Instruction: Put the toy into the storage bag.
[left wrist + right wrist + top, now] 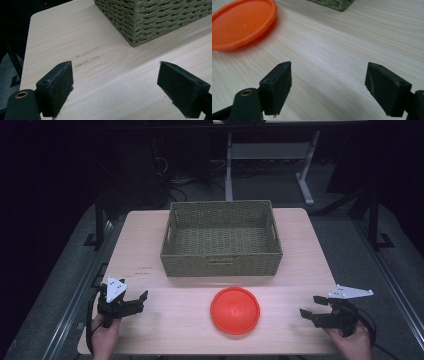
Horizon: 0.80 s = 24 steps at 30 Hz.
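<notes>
An orange round plate (235, 310) lies flat on the light wooden table (165, 320), near the front edge and just in front of a woven basket (221, 262). The basket looks empty inside. My left gripper (138, 300) rests at the table's front left, open, with bare wood between its pads (56, 86); the basket's corner (150, 20) is ahead of it. My right gripper (311, 306) sits at the front right, open, pointing left toward the plate (239, 23), a short way from its rim. Nothing is held by either one.
Faint dark marks (144, 271) show on the wood left of the basket. Beyond the table stand a dark floor, cables and a white-legged desk frame (270, 155). Metal rails (75, 290) run along both table sides.
</notes>
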Tool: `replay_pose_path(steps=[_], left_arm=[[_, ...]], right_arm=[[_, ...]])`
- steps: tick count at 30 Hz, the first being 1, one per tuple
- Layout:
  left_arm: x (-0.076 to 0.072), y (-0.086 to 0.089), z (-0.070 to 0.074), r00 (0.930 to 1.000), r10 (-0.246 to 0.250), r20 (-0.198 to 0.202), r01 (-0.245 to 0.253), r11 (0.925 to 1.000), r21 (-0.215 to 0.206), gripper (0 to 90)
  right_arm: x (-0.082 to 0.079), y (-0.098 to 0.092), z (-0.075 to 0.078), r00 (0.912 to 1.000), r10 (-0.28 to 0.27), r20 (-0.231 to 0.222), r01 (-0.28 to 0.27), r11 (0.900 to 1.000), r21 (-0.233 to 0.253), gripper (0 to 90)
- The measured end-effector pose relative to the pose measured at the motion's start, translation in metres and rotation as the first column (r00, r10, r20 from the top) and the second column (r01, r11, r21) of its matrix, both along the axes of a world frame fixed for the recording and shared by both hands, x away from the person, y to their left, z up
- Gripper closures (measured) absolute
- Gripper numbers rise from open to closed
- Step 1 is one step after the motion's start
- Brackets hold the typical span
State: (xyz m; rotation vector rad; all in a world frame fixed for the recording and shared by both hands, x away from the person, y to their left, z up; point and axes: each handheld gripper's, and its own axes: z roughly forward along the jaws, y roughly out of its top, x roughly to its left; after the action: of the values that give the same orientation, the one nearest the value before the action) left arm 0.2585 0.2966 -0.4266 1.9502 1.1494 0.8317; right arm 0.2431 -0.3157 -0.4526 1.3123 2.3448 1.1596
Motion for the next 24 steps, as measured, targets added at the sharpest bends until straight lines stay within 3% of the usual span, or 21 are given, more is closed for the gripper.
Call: replay_pose_path(steps=[12,24], left_arm=[[0.002,0.003,0.000,1.0000,0.005,0.003,-0.005,1.0000,-0.002,12.8],[-0.001,0.003,0.000,0.9998,0.014,0.014,-0.014,0.9999,-0.002,12.8]], right_arm=[[0.001,0.011,0.003,0.9977,0.067,0.014,-0.067,0.998,-0.001,20.8],[0.004,0.034,0.011,0.9906,0.136,-0.014,-0.136,0.991,-0.008,22.7]])
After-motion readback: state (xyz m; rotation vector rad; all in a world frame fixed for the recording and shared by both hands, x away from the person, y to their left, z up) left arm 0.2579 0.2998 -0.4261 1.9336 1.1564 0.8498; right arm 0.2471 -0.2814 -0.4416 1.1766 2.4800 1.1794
